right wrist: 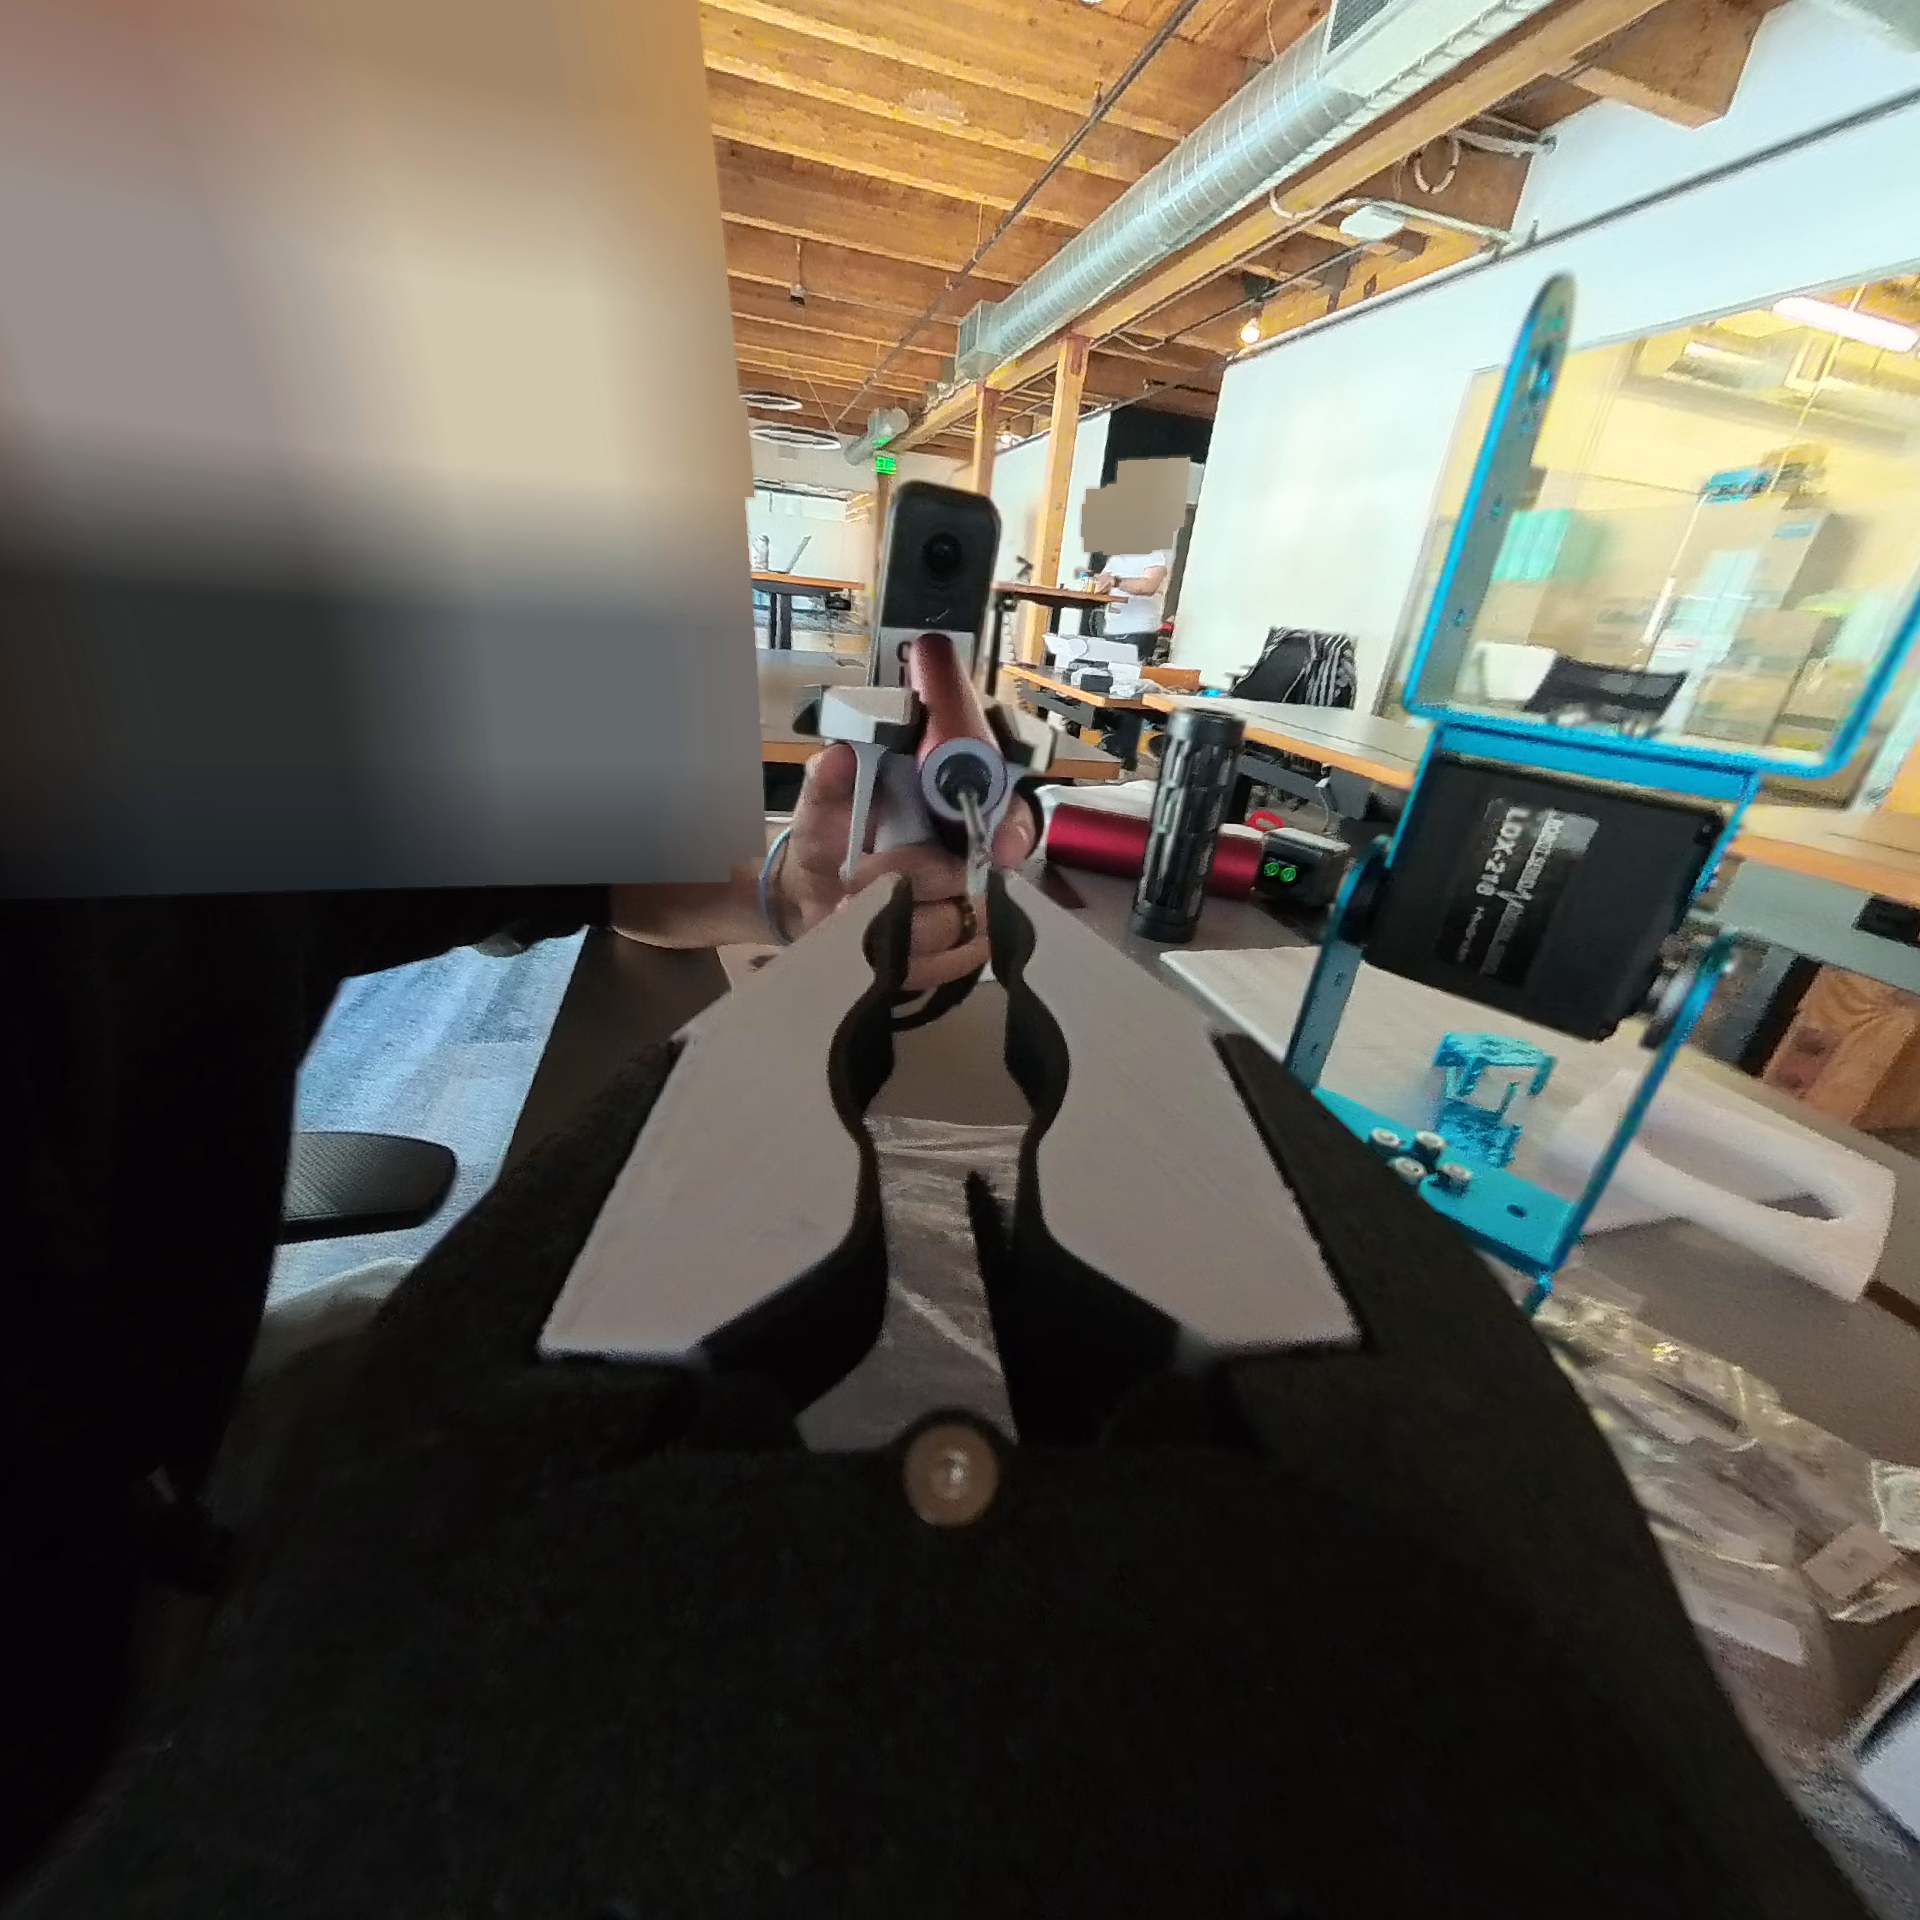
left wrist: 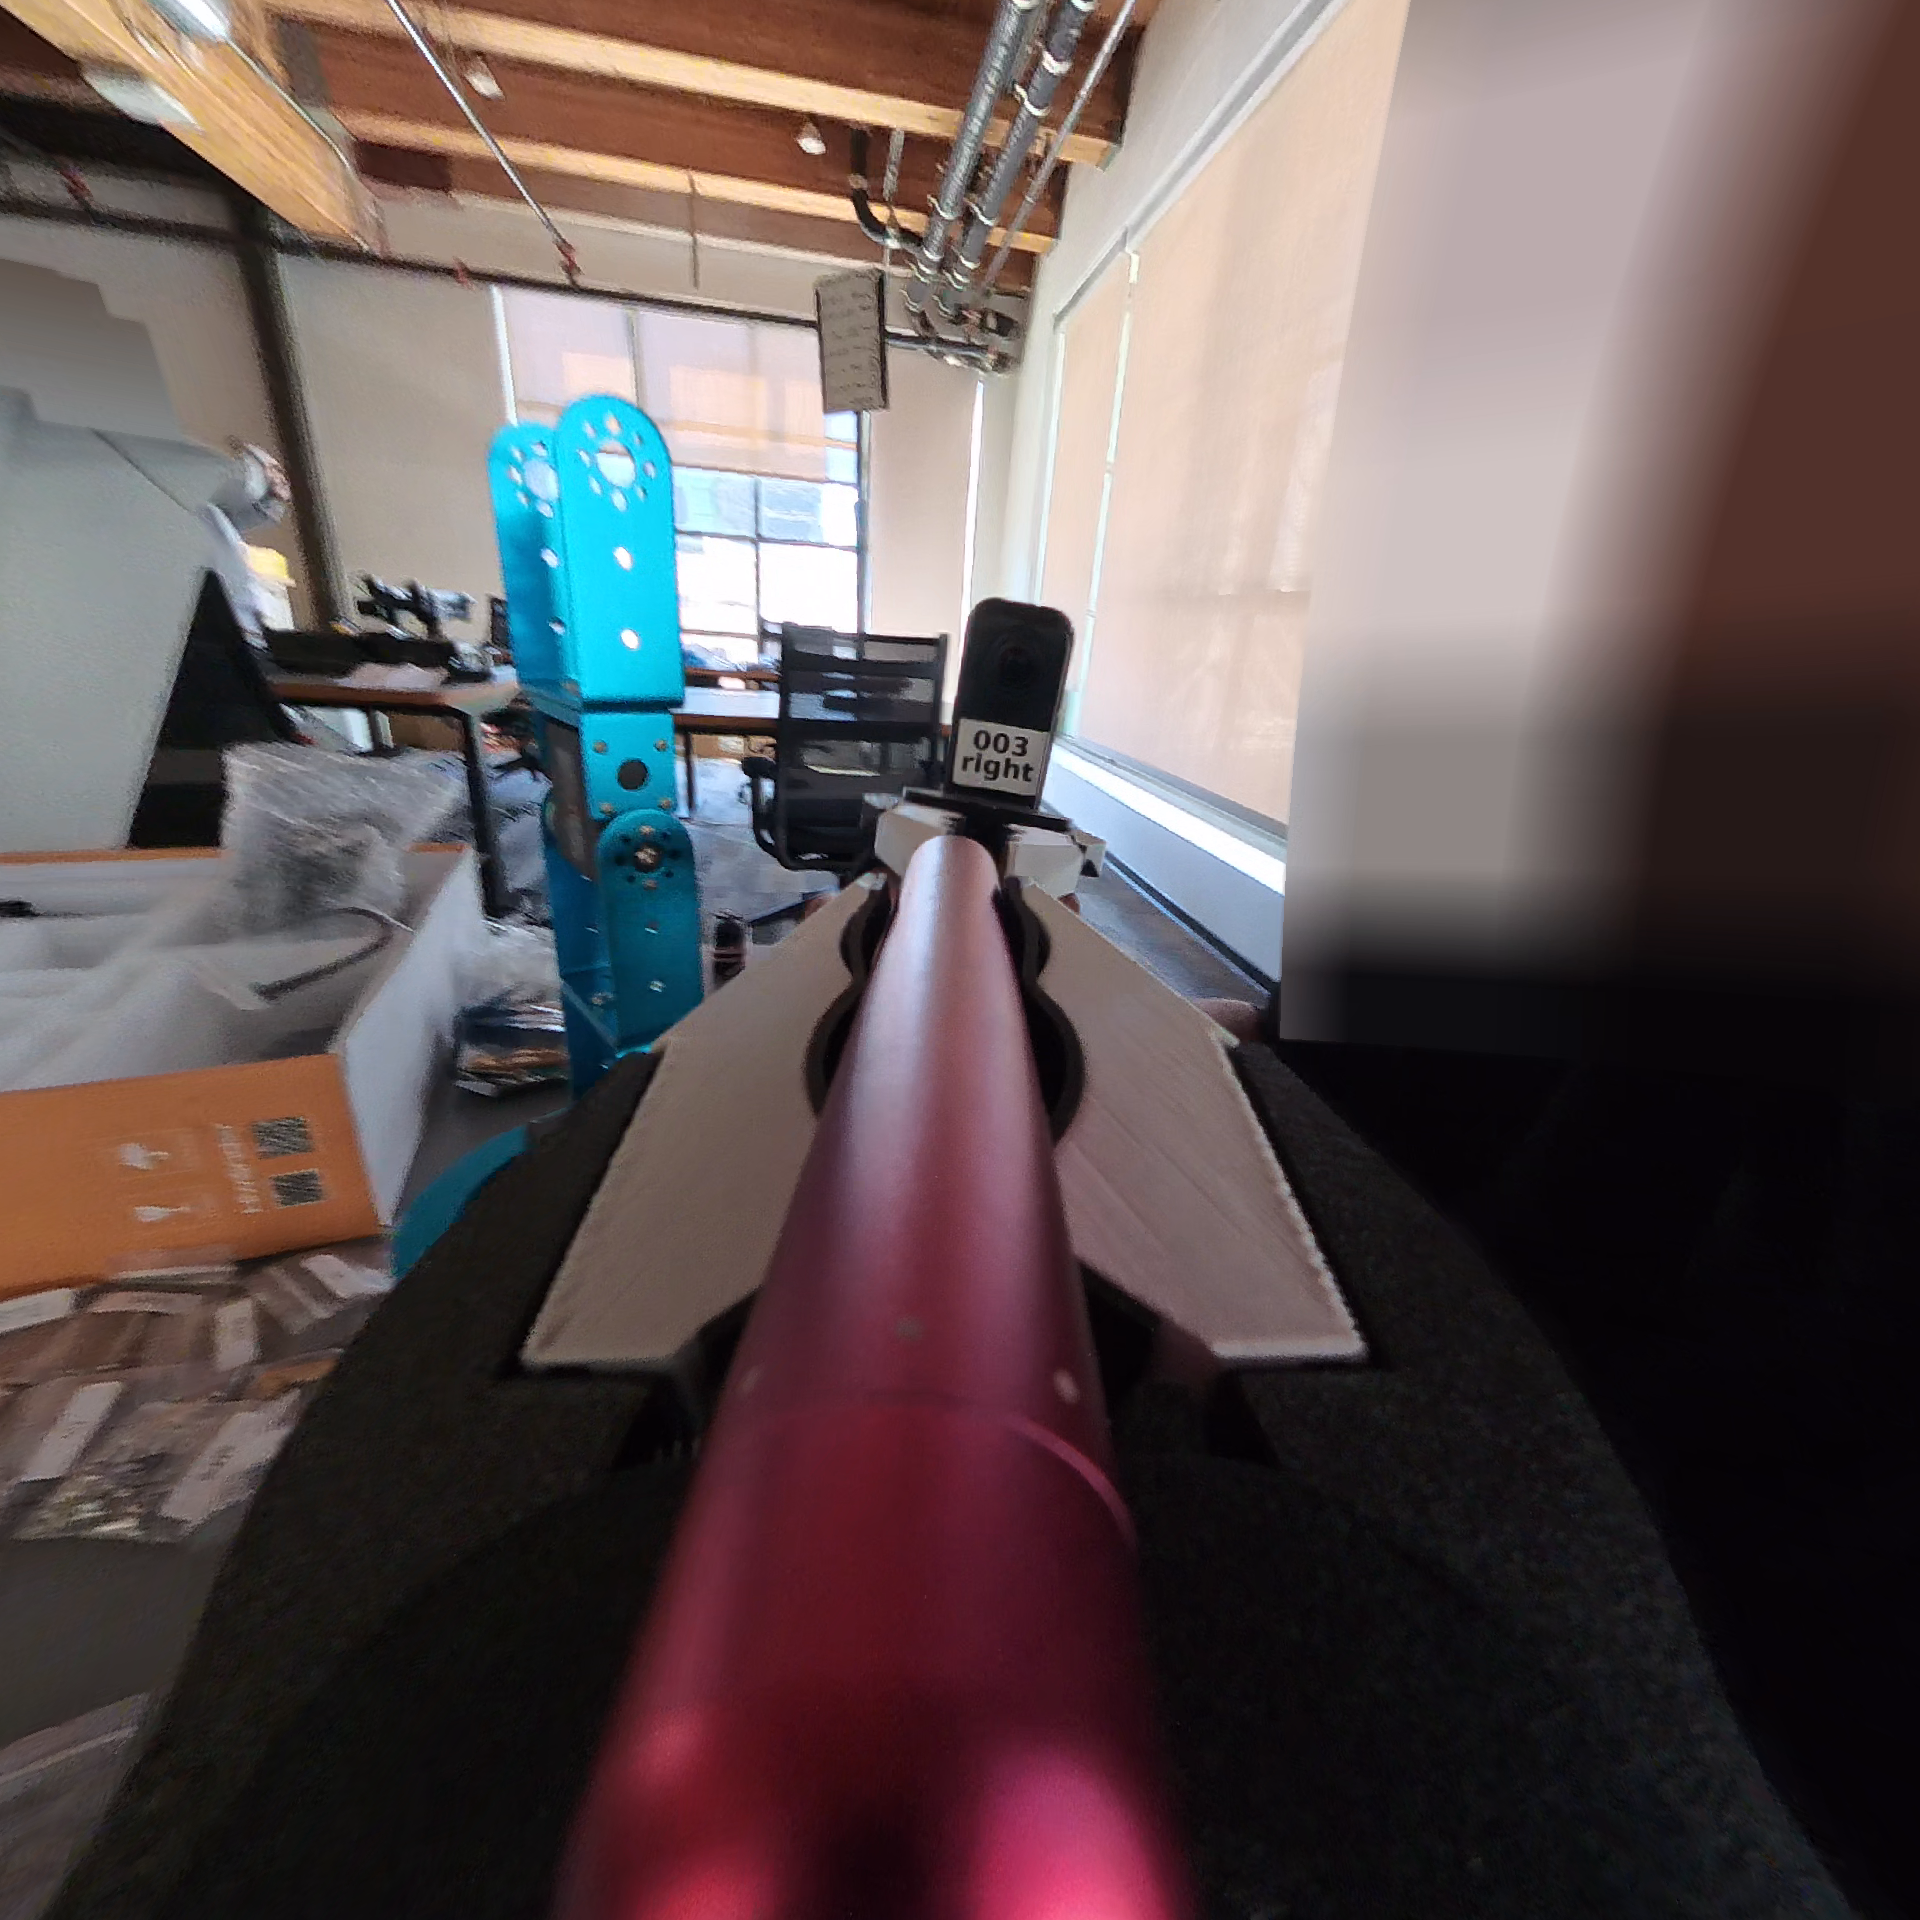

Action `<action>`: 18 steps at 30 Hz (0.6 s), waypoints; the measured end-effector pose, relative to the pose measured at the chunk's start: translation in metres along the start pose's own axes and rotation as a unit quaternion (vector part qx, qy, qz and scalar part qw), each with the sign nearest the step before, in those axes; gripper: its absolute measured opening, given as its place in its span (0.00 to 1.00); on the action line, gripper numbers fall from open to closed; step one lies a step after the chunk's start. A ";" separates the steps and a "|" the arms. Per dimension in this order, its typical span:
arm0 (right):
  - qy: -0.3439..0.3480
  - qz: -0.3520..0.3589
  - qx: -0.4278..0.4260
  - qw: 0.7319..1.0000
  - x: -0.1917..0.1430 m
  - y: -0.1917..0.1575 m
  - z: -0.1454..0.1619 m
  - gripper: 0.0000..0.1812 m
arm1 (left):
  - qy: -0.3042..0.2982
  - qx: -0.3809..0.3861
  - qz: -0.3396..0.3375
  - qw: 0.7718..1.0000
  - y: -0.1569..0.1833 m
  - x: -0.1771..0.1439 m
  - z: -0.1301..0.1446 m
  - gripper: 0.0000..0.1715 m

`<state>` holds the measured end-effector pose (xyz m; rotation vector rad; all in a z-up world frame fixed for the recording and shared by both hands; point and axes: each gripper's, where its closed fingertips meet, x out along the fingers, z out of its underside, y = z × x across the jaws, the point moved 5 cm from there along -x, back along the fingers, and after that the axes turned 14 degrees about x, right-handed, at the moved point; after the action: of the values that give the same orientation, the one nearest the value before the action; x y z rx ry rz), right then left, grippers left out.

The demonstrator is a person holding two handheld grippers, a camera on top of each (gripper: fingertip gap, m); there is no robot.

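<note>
My left gripper [left wrist: 940, 883] is shut on a magenta metal screwdriver handle [left wrist: 914, 1351] that runs forward between its fingers. The handle points at my right gripper [left wrist: 977, 836], which faces it with its black camera on top. In the right wrist view, the left gripper [right wrist: 935, 727] is held by a hand [right wrist: 831, 842]. The screwdriver [right wrist: 940, 707] points toward me, and its thin bit [right wrist: 975, 831] ends at my right gripper [right wrist: 948, 894]. The right jaws stand narrowly apart and hold nothing. The bit tip is by the right fingertip [right wrist: 1006, 904].
A blue metal bracket frame [left wrist: 592, 675] with a black servo [right wrist: 1538, 894] stands close beside the grippers. A black cylinder [right wrist: 1190, 821] and a red one [right wrist: 1132, 847] sit behind. An orange and white box [left wrist: 187, 1153], white foam [right wrist: 1714, 1195] and bags of small parts [right wrist: 1766, 1507] lie around. One gripper's finger ends stand about 6 cm off the other's.
</note>
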<state>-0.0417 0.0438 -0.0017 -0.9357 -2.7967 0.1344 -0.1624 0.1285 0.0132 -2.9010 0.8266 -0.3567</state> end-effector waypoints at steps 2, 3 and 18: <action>-0.006 -0.009 0.027 1.000 0.000 0.002 0.001 0.08 | 0.000 -0.002 0.004 1.000 0.000 -0.001 -0.001 0.13; -0.005 -0.010 0.036 0.999 0.000 0.003 0.001 0.08 | 0.000 -0.005 0.005 1.000 0.000 -0.001 0.000 0.13; -0.007 0.024 -0.020 0.999 0.002 0.004 0.002 0.01 | -0.003 -0.008 0.008 1.000 0.002 0.001 0.001 0.13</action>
<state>-0.0411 0.0482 -0.0042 -1.0165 -2.7998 0.0939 -0.1619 0.1263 0.0121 -2.9065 0.8539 -0.3424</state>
